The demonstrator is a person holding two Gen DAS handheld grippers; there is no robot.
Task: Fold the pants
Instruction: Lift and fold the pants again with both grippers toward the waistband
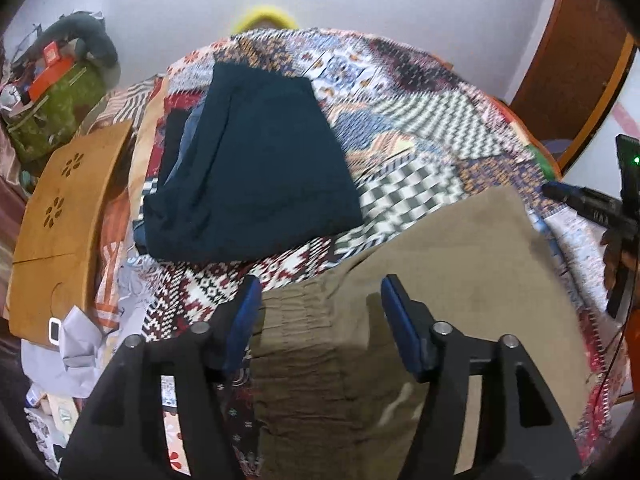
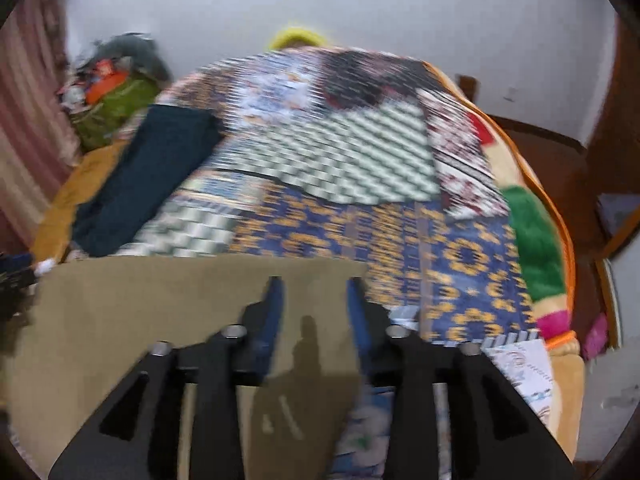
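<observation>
Khaki pants (image 1: 460,260) lie folded flat on the near part of a patchwork bedspread (image 1: 420,120). Their gathered elastic waistband is on the left in the left wrist view. My left gripper (image 1: 320,284) hangs just above that waistband. Its blue pads (image 1: 400,320) stand wide apart, open, and clear of the cloth. In the blurred right wrist view the pants (image 2: 160,300) fill the lower left. My right gripper (image 2: 314,282) is open over their right end, near the far edge. Nothing is pinched between its pads.
A folded dark teal garment (image 1: 260,168) lies on other clothes at the bed's far left (image 2: 148,176). A wooden lap table (image 1: 60,220) and a green bag (image 1: 56,108) sit to the left. A green and pink blanket (image 2: 536,248) lines the right edge. A brown door (image 1: 580,60) stands far right.
</observation>
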